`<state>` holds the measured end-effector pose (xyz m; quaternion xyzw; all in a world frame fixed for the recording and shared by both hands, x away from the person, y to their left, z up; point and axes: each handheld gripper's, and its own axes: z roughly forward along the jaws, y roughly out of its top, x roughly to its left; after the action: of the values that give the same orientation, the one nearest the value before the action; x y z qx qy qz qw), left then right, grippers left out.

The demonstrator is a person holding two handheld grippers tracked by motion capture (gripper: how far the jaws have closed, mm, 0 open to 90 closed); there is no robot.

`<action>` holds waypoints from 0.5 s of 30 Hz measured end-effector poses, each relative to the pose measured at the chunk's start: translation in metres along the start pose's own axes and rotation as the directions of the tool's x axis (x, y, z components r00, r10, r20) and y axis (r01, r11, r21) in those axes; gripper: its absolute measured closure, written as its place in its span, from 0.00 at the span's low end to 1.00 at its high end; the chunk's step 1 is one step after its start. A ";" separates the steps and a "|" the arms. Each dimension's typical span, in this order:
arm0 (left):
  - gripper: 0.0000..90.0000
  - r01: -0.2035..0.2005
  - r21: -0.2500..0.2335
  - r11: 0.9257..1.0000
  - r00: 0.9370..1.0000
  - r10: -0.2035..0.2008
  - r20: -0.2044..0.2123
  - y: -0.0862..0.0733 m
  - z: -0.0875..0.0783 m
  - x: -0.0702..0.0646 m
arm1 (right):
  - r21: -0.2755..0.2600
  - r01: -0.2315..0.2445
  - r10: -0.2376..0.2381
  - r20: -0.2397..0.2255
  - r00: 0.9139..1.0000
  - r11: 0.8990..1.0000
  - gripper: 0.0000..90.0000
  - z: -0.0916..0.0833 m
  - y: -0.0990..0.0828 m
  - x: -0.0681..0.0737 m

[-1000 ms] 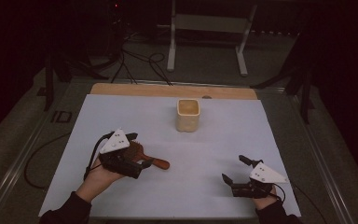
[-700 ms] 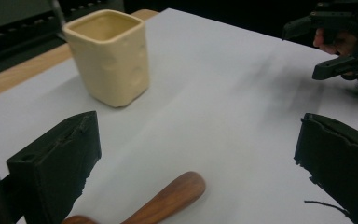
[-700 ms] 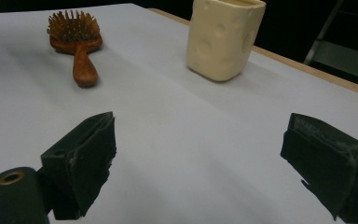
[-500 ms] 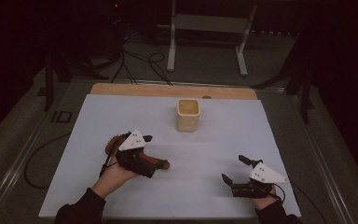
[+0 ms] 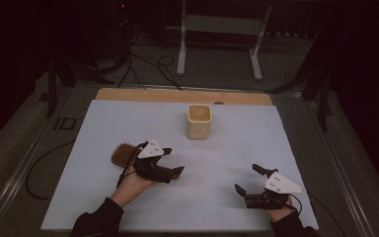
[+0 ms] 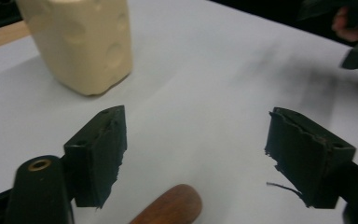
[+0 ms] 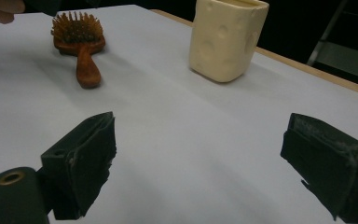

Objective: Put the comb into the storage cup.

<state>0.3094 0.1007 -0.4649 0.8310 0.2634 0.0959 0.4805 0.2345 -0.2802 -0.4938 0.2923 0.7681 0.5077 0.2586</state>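
— Since a second ago the left gripper [image 5: 173, 163] has shifted to the right along the hairbrush [image 5: 123, 154], so the bristle head now shows uncovered at its left, lying on the white worktop [image 5: 103, 128]. What about the handle?

— Its rounded wooden tip [image 6: 170, 206] lies on the sheet just below and between the left jaws, which stand wide apart with nothing held. They point toward the cream cup [image 5: 199, 121].

— And the right gripper [image 5: 249, 180]?

— It has stayed near the front right corner of the worktop, its jaws spread wide and empty. From the right gripper view the hairbrush lies bristles up, handle toward the camera, well apart from the dimpled cup.

— Any writing?

— At the left edge of the table frame there is a mark that looks like "ID" [image 5: 65, 123]; the cup and brush carry no lettering that can be read.
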 end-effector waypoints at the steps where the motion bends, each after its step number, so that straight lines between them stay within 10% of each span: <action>1: 0.29 0.000 0.005 1.000 1.000 0.000 -0.001 -0.001 0.002 0.000 | 0.001 0.003 -0.003 0.001 1.000 1.000 0.11 0.000 0.000 0.000; 15: 0.68 0.067 0.067 0.996 0.994 -0.061 -0.087 -0.011 0.019 0.007 | 0.000 -0.001 0.001 -0.002 1.000 1.000 0.11 0.000 0.000 0.000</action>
<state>0.3196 0.0943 -0.4850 0.8335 0.3133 0.1066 0.4424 0.2349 -0.2800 -0.4938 0.2919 0.7683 0.5082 0.2575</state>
